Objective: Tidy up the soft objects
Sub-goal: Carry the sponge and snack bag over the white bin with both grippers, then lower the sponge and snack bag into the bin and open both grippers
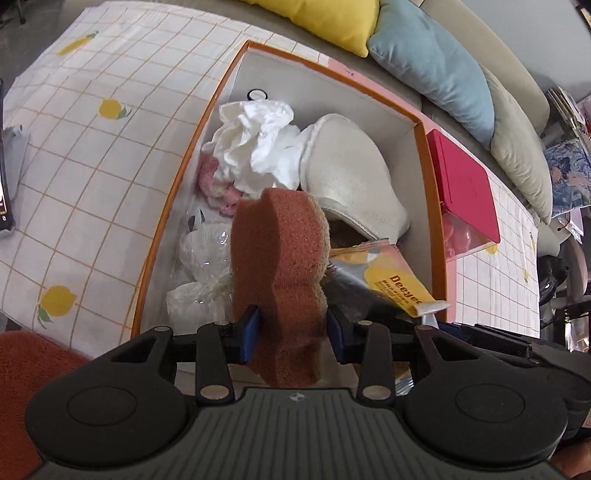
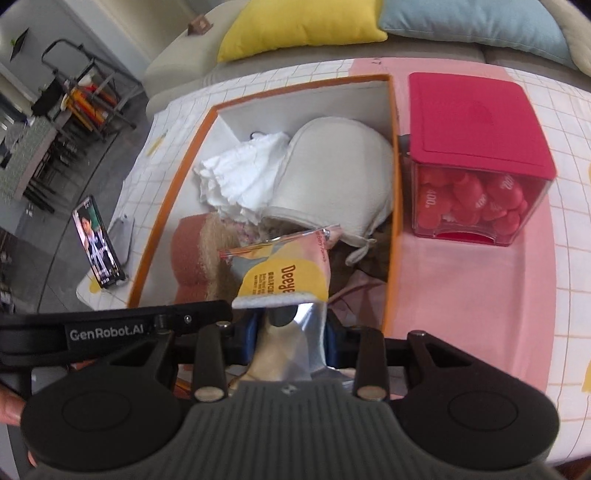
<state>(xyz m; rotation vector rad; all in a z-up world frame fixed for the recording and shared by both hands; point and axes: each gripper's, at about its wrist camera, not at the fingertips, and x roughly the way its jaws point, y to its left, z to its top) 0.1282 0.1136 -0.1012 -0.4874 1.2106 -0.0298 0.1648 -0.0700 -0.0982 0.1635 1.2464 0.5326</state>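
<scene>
My left gripper [image 1: 291,328] is shut on a brown wavy sponge [image 1: 280,266] and holds it upright over the near end of the orange-rimmed box [image 1: 192,147]. My right gripper [image 2: 291,332] is shut on a yellow and pink snack packet [image 2: 284,277], held over the same box [image 2: 393,206]. The packet also shows in the left wrist view [image 1: 395,280], and the sponge in the right wrist view [image 2: 192,254]. In the box lie a white cloth [image 1: 258,144], a cream slipper [image 1: 351,177], a pink fluffy item [image 1: 218,188] and clear plastic wrap [image 1: 201,266].
A red-lidded clear box [image 2: 476,158] of red hearts stands right of the orange box. A phone [image 2: 98,243] leans at the left on the lemon-print tablecloth [image 1: 92,147]. Yellow [image 1: 325,18] and blue [image 1: 436,66] cushions lie on the sofa behind.
</scene>
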